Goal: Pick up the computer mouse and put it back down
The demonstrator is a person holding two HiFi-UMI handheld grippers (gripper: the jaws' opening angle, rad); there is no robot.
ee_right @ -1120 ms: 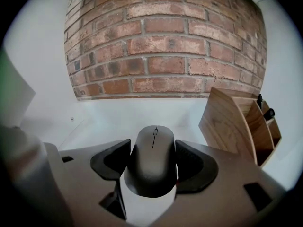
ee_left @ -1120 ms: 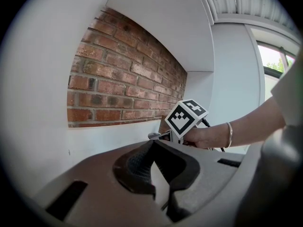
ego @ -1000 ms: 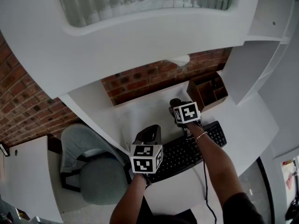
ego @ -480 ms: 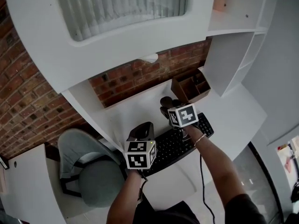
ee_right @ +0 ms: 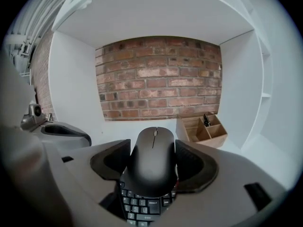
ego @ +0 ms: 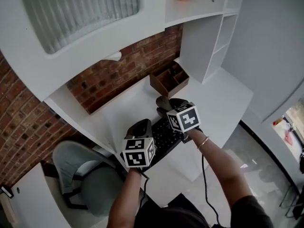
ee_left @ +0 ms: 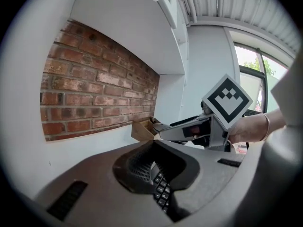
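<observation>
Above the black keyboard [ee_right: 142,207] on the white desk [ego: 216,96], the right gripper [ee_right: 152,145] clamps its fingers on the matte black computer mouse [ee_right: 151,169], apparently raised ready for setting down; the left gripper [ee_left: 154,150] hovers aside, fingers closed, empty

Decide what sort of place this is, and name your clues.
Probably a home office or study nook: a white desk against a brick wall, a black keyboard, a computer mouse, a wooden organiser and a grey chair.

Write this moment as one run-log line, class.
right gripper: shut on mouse | mouse: held over keyboard | left gripper: shut, empty
</observation>
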